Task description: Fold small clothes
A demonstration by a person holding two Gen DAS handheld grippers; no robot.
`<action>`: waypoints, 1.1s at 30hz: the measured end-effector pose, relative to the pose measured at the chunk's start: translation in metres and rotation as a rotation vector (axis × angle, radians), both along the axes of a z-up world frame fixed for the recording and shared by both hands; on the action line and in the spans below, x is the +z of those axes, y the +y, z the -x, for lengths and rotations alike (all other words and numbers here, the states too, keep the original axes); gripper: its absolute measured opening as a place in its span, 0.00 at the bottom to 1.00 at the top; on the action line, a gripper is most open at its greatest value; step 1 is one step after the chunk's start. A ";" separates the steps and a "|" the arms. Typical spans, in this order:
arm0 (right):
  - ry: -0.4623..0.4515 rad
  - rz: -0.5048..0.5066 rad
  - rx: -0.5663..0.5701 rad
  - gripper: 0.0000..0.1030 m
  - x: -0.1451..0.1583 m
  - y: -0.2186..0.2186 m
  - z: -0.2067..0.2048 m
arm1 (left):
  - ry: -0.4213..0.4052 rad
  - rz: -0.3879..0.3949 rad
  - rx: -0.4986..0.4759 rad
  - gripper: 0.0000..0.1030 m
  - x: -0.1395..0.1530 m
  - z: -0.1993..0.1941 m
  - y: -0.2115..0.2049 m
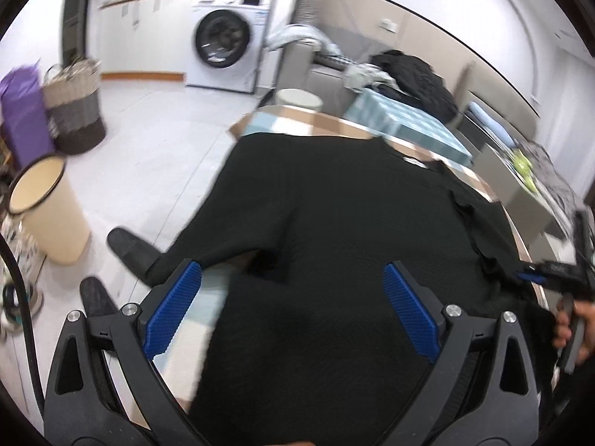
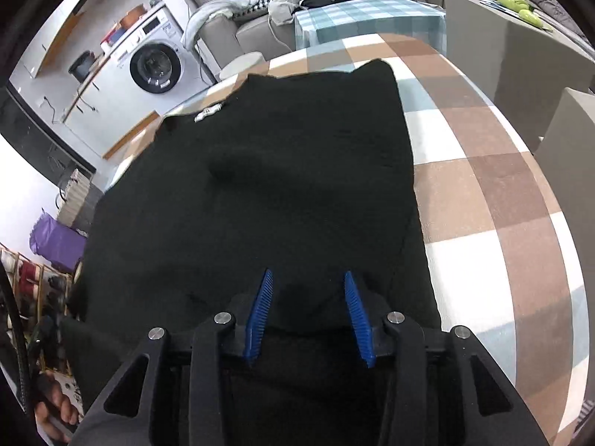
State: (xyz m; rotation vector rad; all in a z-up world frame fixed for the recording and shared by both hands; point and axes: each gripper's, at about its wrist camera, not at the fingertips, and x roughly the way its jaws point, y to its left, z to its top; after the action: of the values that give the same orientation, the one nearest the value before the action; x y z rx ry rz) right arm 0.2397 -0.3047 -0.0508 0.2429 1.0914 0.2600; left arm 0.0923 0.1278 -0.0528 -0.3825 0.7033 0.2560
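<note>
wrist views close above shared black garment

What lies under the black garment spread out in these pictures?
Under the black garment lies a checked tablecloth in brown, white and pale blue squares, visible around its edges. Whatever sits beneath the garment's middle is covered and cannot be seen.

Washing machine, wicker basket

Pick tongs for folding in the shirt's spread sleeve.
Left. The left tongs are open right by the sleeve; the right tongs sit at the shirt's opposite edge.
</note>
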 end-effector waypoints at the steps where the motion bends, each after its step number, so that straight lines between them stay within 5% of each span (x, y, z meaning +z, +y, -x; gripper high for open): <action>1: -0.023 -0.016 -0.004 0.40 0.007 -0.002 0.006 | 0.003 0.022 0.021 0.95 -0.003 0.004 0.010; 4: -0.086 -0.066 -0.011 0.49 0.029 -0.008 0.023 | -0.003 0.115 0.099 0.91 -0.013 0.015 0.048; 8: -0.154 -0.105 0.006 0.53 0.054 -0.010 0.050 | 0.045 0.249 0.241 0.60 -0.036 0.030 0.102; 13: -0.155 -0.133 0.019 0.54 0.054 0.000 0.063 | 0.016 0.513 0.255 0.57 -0.066 0.052 0.138; 19: -0.138 -0.138 -0.002 0.54 0.040 0.005 0.060 | 0.018 0.581 0.224 0.58 -0.081 0.049 0.146; 30: -0.140 -0.143 -0.034 0.54 0.034 0.000 0.069 | 0.088 0.579 0.254 0.58 -0.099 -0.020 0.132; 31: -0.138 -0.143 -0.037 0.54 0.033 0.000 0.070 | 0.078 0.575 0.264 0.56 -0.100 -0.022 0.133; 33: -0.132 -0.144 -0.052 0.54 0.030 -0.003 0.070 | 0.066 0.559 0.273 0.32 -0.100 -0.029 0.134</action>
State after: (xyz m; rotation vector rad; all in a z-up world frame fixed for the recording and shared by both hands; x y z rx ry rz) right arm 0.1698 -0.3076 -0.0212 0.3768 0.9356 0.3046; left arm 0.1214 0.2617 -0.1526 -1.0114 0.7829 0.3297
